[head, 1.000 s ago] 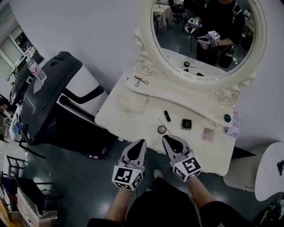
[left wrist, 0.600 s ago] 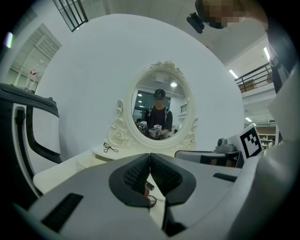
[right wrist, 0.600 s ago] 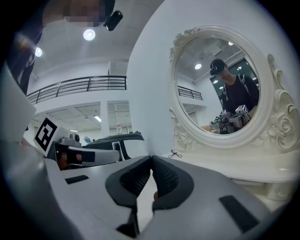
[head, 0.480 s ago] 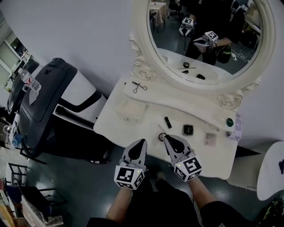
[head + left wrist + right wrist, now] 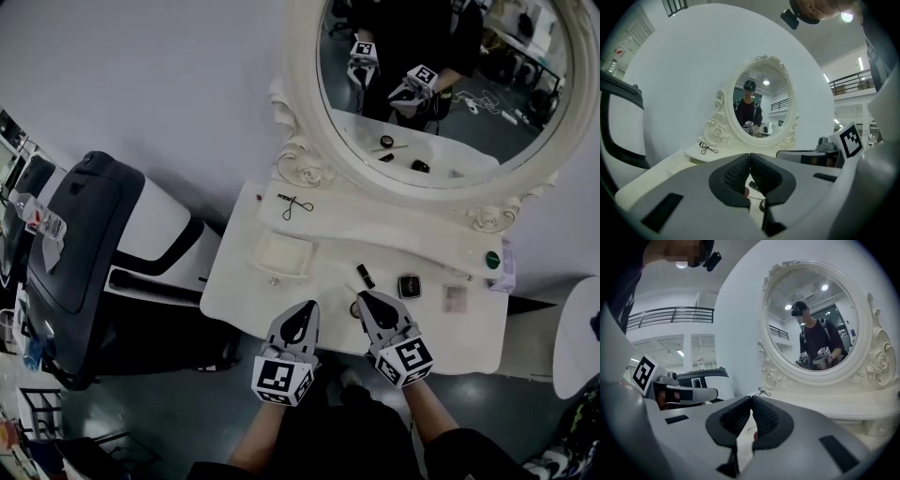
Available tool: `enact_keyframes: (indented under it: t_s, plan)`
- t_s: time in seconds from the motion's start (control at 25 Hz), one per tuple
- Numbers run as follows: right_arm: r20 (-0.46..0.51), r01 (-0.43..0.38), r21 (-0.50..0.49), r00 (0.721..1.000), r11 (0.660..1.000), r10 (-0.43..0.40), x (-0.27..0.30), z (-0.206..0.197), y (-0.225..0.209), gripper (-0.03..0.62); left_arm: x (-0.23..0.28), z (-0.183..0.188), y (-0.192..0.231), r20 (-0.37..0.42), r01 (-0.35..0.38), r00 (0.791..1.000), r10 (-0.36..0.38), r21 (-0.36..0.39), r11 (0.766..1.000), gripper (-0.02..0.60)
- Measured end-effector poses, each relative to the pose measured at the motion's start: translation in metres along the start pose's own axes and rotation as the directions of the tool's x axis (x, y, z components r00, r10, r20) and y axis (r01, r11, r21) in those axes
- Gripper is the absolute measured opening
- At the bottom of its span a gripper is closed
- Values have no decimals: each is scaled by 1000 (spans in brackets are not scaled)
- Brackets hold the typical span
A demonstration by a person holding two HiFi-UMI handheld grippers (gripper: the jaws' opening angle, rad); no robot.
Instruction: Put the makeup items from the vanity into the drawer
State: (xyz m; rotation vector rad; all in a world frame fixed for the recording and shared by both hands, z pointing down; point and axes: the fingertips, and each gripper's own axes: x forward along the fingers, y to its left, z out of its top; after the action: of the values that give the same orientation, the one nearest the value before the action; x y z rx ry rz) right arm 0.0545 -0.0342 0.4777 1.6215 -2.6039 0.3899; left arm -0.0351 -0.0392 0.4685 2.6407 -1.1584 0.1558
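On the white vanity (image 5: 253, 281) lie an eyelash curler (image 5: 295, 204), a black lipstick (image 5: 366, 276), a square dark compact (image 5: 409, 286), a pale palette (image 5: 455, 299) and a green round item (image 5: 492, 259). A shallow white dish (image 5: 281, 255) sits at the left. My left gripper (image 5: 305, 311) hovers shut and empty over the vanity's front edge. To its right, my right gripper (image 5: 364, 300) is shut and empty too, its tip beside a small round compact (image 5: 355, 309). The left gripper (image 5: 750, 155) and right gripper (image 5: 751, 398) each show their jaws closed together in their own views.
The oval mirror (image 5: 309, 122) rises behind the vanity and reflects the person and both grippers. A black office chair (image 5: 84, 244) stands to the left on the dark floor. A white round table edge (image 5: 577, 342) shows at the right.
Both grippers have come forward toward the vanity's front edge, staying shut. The head view has swung left and nearer, so the vanity sits more to the right.
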Motion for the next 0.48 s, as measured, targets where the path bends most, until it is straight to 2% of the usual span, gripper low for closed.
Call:
enact_keyframes:
  t_s: [0.24, 0.48]
  plan:
    - [-16, 88, 2, 996, 996, -88, 14, -4, -8, 25, 11, 1, 16, -21, 83, 996, -83, 15, 996, 15]
    - [-49, 103, -1, 993, 995, -103, 24, -11, -22, 25, 29, -8, 22, -41, 98, 994, -98, -8, 995, 15]
